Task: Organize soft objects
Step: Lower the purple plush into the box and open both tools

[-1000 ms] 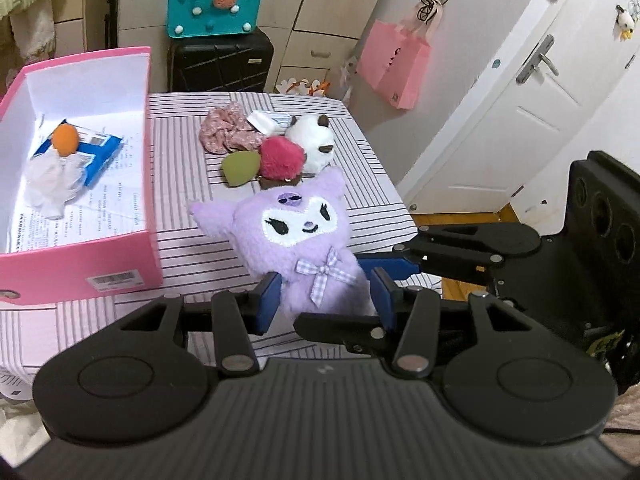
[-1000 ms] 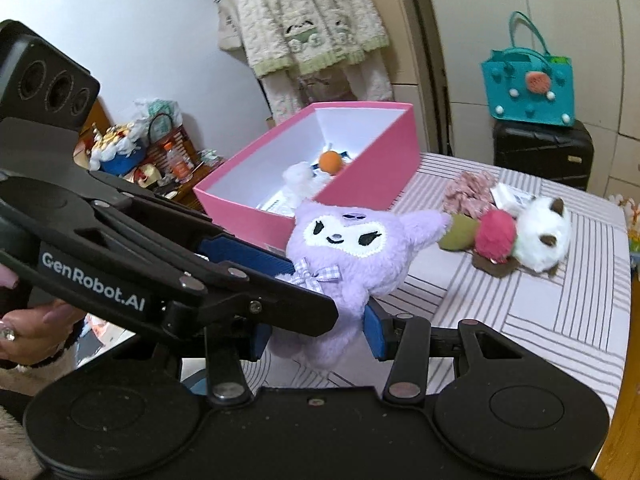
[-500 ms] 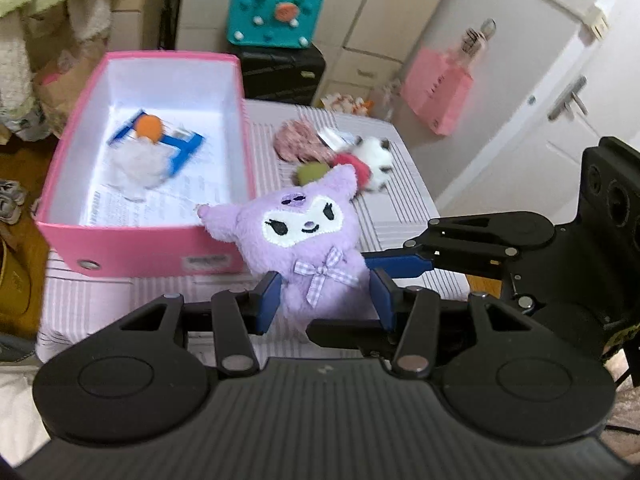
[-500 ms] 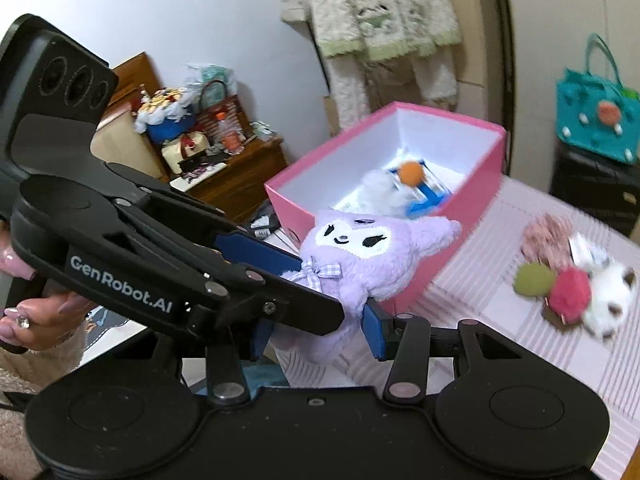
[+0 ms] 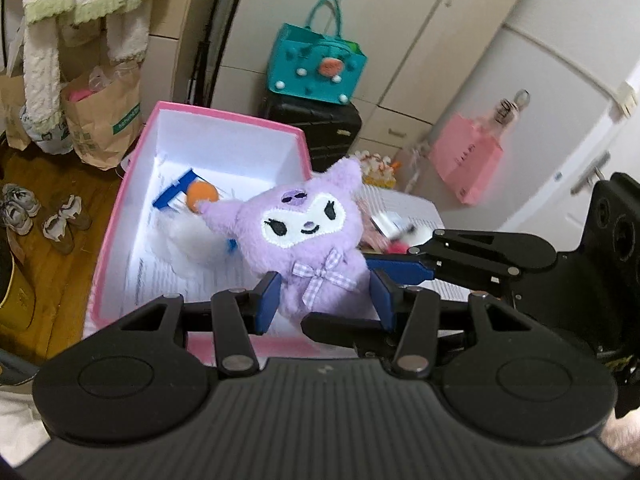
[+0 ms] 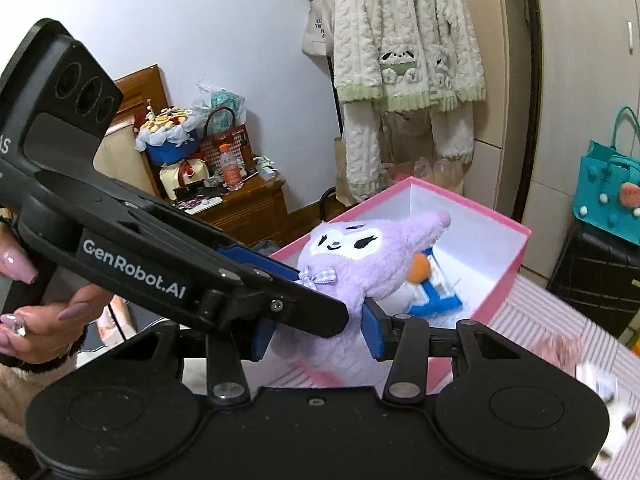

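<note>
While both the left hand-held gripper and right hand-held gripper pinch the purple plush just ahead, above the pink box, uneven release could drop it outside.

a: plush toy is lilac, with a white face patch, black stitched eyes and a lilac-and-white gingham bow.

b: noted. box?

a: pink outside, white inside. in it, an orange ball and a blue-edged packet.

b: gripper colours?

a: left gripper and right gripper are black with blue pads.

b: table?

a: white cloth with thin dark stripes.

b: background?

a: teal tote with white dots, black suitcase, pink bag.
</note>
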The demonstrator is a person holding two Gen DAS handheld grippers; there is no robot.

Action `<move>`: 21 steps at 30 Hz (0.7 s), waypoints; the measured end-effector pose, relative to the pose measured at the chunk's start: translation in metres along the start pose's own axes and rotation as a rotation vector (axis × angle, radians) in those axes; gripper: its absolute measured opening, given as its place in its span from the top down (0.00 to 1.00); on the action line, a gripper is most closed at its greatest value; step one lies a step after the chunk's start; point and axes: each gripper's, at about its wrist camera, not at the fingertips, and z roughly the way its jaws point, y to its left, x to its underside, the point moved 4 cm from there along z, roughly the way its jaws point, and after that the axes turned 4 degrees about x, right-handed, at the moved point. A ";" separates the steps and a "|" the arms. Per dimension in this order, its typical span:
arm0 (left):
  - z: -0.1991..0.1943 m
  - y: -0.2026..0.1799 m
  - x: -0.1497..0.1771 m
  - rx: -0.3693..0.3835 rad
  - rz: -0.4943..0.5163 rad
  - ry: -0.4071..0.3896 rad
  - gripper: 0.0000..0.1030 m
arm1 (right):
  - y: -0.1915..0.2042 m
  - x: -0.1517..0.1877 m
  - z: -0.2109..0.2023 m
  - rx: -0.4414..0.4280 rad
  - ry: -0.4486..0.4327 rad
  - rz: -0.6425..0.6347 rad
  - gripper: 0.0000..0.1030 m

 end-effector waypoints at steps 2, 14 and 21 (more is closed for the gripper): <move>0.011 0.013 -0.011 -0.010 -0.028 -0.001 0.54 | -0.009 -0.010 0.017 -0.004 0.005 0.001 0.51; 0.080 0.092 -0.055 -0.104 -0.192 0.042 0.54 | -0.057 -0.043 0.125 -0.079 0.082 -0.072 0.51; 0.116 0.104 -0.072 -0.125 -0.222 0.095 0.54 | -0.087 -0.051 0.160 -0.095 0.140 -0.044 0.51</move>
